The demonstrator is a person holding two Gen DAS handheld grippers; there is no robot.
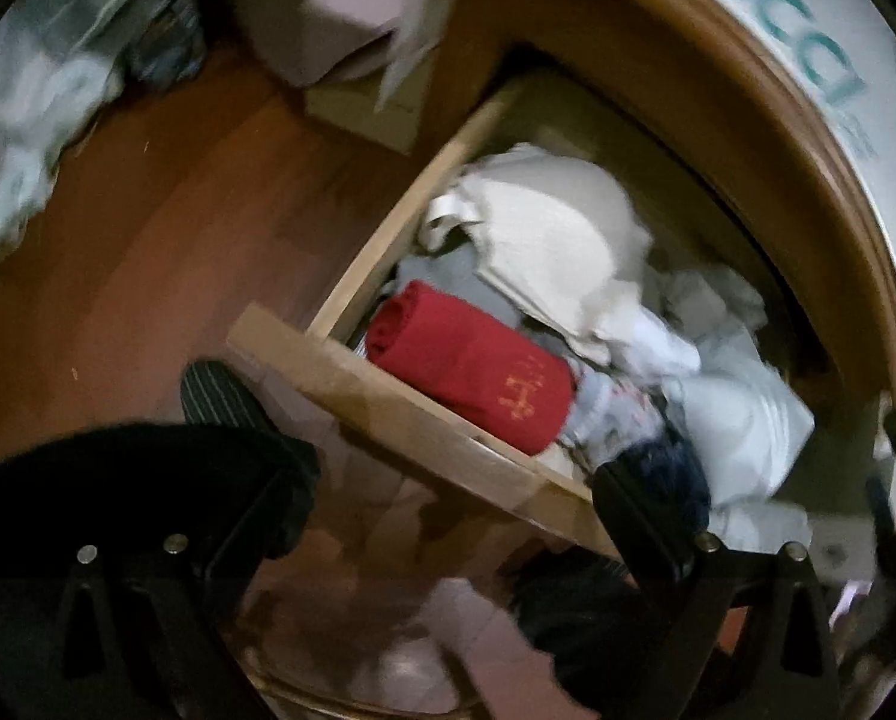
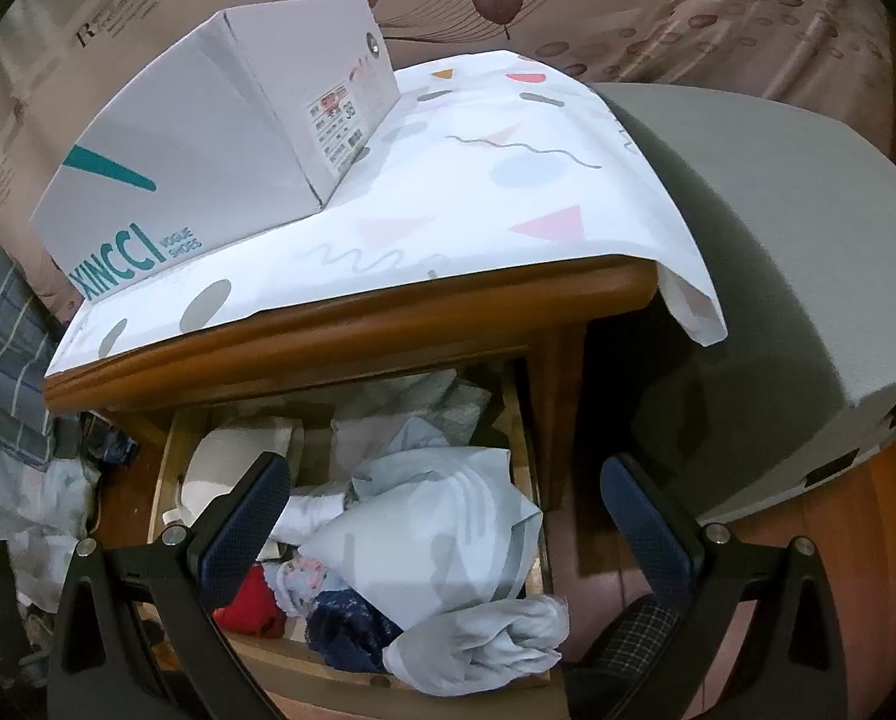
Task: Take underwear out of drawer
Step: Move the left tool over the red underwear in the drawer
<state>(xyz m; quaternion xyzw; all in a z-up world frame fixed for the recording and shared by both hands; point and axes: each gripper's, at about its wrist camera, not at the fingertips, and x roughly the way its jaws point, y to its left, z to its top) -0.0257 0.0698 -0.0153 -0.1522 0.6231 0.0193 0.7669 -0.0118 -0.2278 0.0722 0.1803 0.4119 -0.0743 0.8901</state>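
- Right wrist view: a wooden nightstand is seen at centre, its drawer pulled open at lower centre.
- Underwear is heaped inside the drawer.
- Right hand-held gripper is held spread above it, empty.
- Left hand-held gripper is likewise spread.

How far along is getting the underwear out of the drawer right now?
Done: the drawer is pulled open, with the clothes pile exposed. In hand: nothing; the left gripper and right gripper both hover open above it. Left: grasp a piece, maybe the light one draped over the front edge, and lift it out.
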